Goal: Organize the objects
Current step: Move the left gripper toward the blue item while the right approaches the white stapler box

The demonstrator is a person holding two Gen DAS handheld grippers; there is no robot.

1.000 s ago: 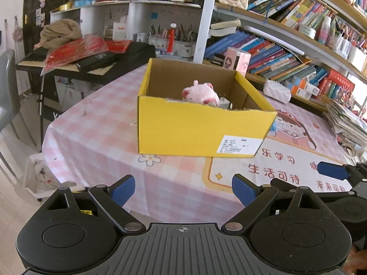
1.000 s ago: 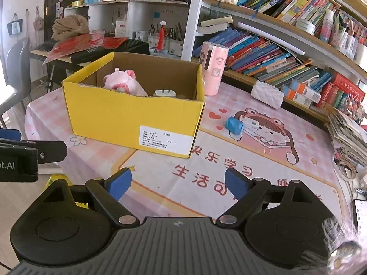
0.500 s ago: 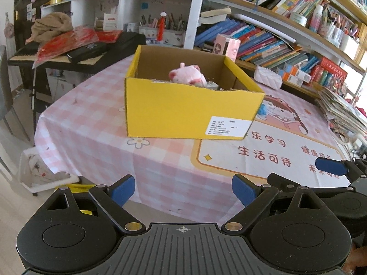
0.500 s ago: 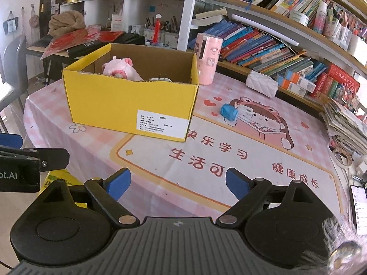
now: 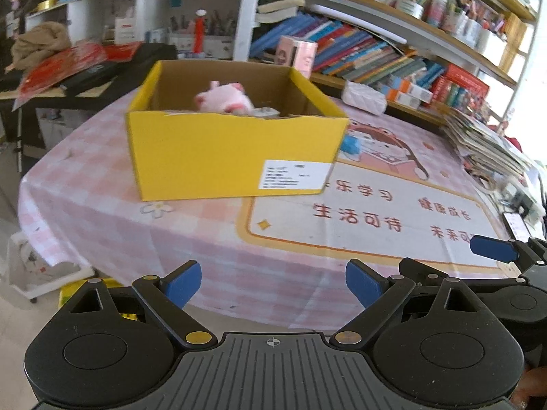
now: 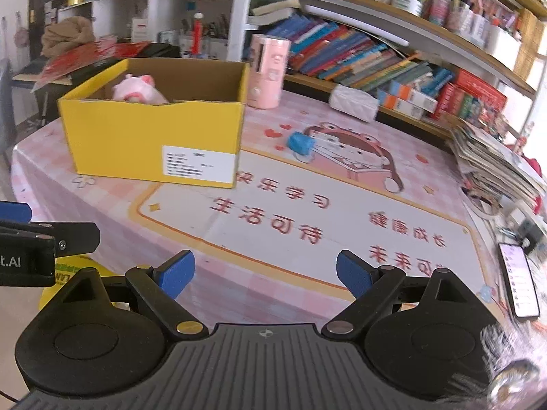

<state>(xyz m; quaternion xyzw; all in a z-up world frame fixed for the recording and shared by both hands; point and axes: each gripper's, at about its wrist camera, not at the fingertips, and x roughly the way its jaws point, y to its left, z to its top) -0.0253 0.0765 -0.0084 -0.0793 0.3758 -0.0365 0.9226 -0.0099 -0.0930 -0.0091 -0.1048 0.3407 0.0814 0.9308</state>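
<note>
Claws (image 5: 273, 282) farther from box (image 5: 236, 157)

Bare tablecloth (image 6: 307, 212) lies open ahead; the yellow box (image 6: 150, 147) and pink canister (image 6: 268, 70) block the far-left side.

Left wrist cam sits off the near table edge, facing the label side of the open yellow cardboard box (image 5: 236, 157), frame centre-left. Right wrist cam is further right, same heading; box (image 6: 154, 143) lands upper left. Both share the box, pink checked tablecloth (image 5: 102, 232) and bookshelves (image 6: 376, 58). Neither is close.
</note>
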